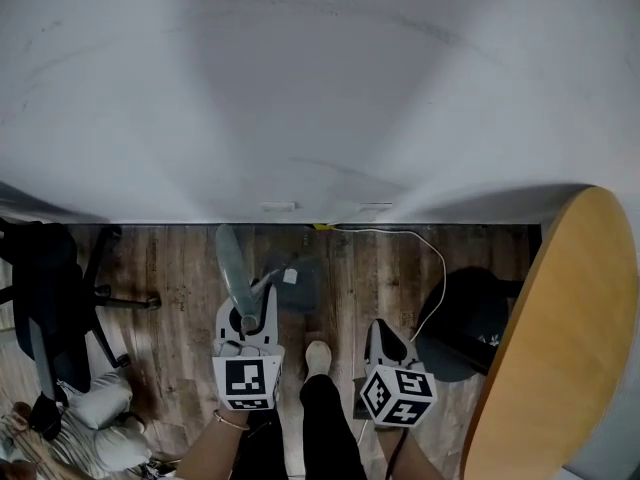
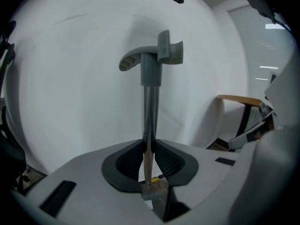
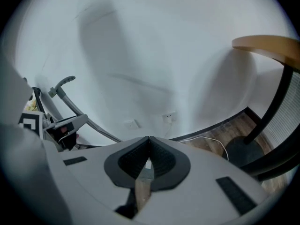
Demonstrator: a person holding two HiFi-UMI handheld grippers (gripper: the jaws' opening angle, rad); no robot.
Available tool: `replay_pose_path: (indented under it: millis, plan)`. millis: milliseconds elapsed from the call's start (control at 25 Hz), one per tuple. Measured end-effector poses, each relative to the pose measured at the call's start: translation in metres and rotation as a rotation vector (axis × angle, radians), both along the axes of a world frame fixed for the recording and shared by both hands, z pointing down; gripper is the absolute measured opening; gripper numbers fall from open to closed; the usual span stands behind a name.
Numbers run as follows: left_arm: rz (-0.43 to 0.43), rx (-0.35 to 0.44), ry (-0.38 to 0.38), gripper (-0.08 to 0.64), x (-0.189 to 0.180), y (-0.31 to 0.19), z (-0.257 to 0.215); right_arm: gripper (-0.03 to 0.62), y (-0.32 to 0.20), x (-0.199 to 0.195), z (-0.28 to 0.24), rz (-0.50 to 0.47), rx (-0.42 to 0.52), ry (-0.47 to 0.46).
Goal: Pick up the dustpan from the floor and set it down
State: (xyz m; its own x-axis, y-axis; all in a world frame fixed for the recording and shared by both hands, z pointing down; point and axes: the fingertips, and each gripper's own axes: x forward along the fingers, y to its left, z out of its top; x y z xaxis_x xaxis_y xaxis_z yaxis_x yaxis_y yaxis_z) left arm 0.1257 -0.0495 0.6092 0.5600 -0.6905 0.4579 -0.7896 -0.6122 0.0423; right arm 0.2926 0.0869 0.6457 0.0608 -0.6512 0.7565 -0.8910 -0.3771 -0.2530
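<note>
The dustpan is a long-handled grey one. Its metal pole (image 2: 149,121) runs up between the jaws of my left gripper (image 2: 149,146), which are shut on it, to a grey plastic grip (image 2: 157,55) in front of the white wall. In the head view the left gripper (image 1: 250,313) holds the pole (image 1: 232,263), and the dark pan (image 1: 303,286) hangs just above the wood floor beside it. My right gripper (image 1: 386,340) is lower right, shut and empty; its jaws (image 3: 149,142) meet with nothing between them. The dustpan's handle (image 3: 70,102) shows at that view's left.
A black office chair (image 1: 50,298) stands at the left with bags (image 1: 95,423) by it. A round wooden table (image 1: 560,348) fills the right, its black base (image 1: 470,318) on the floor. A white cable (image 1: 432,258) runs from the wall sockets (image 1: 278,207). The person's shoe (image 1: 318,358) is between the grippers.
</note>
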Motion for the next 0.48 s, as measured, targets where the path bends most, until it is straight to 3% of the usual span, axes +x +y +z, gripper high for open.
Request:
replay_pose_path:
  millis: [360, 480]
  plan:
    - [0.002, -0.004, 0.047, 0.087, -0.017, 0.006, -0.117, 0.032, -0.038, -0.019, -0.114, -0.010, 0.128, 0.024]
    - [0.008, 0.039, 0.050, 0.087, -0.020, 0.000, -0.163, 0.032, -0.061, -0.022, -0.164, -0.021, 0.202, 0.051]
